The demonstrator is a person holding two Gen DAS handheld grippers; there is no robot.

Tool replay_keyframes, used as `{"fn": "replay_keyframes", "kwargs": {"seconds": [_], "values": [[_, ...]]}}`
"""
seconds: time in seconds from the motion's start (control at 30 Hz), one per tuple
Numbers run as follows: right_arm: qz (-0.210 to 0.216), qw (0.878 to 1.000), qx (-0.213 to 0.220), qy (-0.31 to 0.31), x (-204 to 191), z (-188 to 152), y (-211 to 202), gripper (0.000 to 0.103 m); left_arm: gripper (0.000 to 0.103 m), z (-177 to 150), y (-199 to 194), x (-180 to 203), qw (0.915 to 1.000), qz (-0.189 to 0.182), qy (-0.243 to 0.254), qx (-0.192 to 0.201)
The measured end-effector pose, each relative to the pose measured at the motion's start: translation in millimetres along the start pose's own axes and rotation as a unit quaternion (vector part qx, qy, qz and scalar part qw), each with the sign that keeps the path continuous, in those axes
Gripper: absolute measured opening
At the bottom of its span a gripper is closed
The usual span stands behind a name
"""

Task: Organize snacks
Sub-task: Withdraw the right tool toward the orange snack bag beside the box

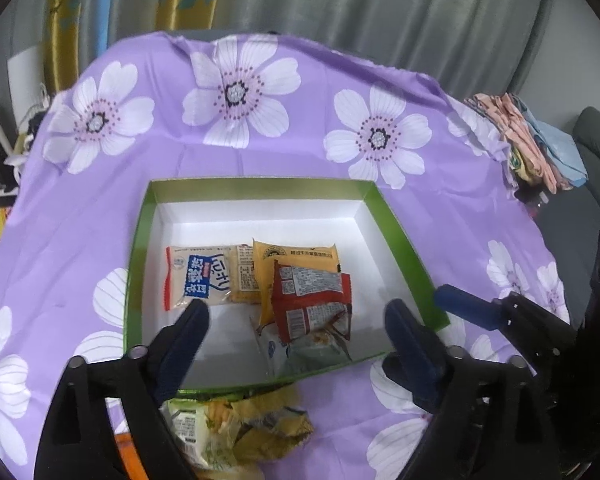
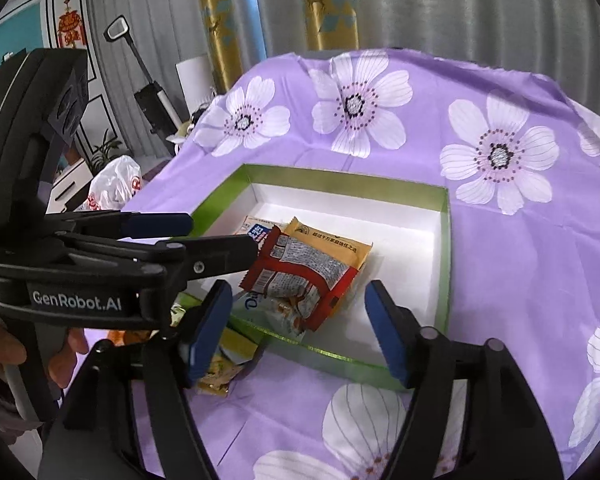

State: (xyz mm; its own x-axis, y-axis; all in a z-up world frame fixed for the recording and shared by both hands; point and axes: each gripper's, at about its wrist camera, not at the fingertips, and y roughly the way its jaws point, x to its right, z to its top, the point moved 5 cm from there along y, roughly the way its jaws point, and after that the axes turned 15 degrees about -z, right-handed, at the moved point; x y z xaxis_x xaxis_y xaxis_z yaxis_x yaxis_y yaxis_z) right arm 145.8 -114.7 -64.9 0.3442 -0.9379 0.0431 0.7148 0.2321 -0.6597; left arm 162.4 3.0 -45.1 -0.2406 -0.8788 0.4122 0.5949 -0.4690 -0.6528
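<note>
With both sets of jaws spread and empty, left gripper (image 1: pixel 296 316) and right gripper (image 2: pixel 298 328) poised over green box (image 1: pixel 400 236) on the worktop. Remaining crumpled snack packets (image 1: pixel 240 428) just outside its near wall, directly beneath and nearer the left jaws.

We see bare white floor in the far and right parts of the green box (image 1: pixel 400 236), open from above. The snack packets (image 1: pixel 300 288) crowd its near-left part. More packets (image 1: pixel 236 428) lie on the bench (image 1: pixel 260 152) against the near wall, between both grippers.
</note>
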Motion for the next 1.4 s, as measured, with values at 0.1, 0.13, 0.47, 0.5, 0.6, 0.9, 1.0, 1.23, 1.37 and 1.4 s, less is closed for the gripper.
{"fn": "replay_keyframes", "kwargs": {"seconds": [0.1,0.13,0.47,0.5,0.6,0.9,1.0,1.23,1.37,1.4], "values": [[-0.002,1.0,0.007,0.009,2,-3,-14,0.077,0.094,-3,-10,9,0.9999,0.003,0.01,0.008],[-0.003,1.0,0.009,0.011,3,-4,-17,0.078,0.094,-4,-14,12,0.9999,0.005,0.013,0.01],[-0.009,0.999,0.019,0.036,7,-22,-61,0.087,0.099,-18,-49,39,0.9991,0.009,0.032,0.028],[-0.008,0.999,0.02,0.038,7,-24,-66,0.087,0.099,-20,-52,41,0.999,0.009,0.033,0.029],[-0.005,0.999,0.023,0.036,2,-30,-79,0.088,0.099,-26,-66,42,0.999,0.003,0.027,0.036],[0.008,0.999,0.027,0.037,-12,-47,-103,0.089,0.099,-46,-100,41,0.9981,0.021,0.024,0.053],[0.013,0.999,0.024,0.036,-19,-54,-108,0.089,0.099,-56,-108,38,0.9981,0.02,0.019,0.054],[0.022,0.999,-0.002,0.036,-32,-72,-103,0.09,0.099,-86,-123,10,0.9987,0.019,-0.017,0.044],[0.027,0.999,-0.019,0.029,-42,-85,-96,0.09,0.099,-108,-128,-12,0.9979,0.014,-0.05,0.039],[0.029,0.999,-0.025,0.027,-45,-88,-92,0.09,0.099,-113,-128,-19,0.9974,0.017,-0.059,0.038]]}}
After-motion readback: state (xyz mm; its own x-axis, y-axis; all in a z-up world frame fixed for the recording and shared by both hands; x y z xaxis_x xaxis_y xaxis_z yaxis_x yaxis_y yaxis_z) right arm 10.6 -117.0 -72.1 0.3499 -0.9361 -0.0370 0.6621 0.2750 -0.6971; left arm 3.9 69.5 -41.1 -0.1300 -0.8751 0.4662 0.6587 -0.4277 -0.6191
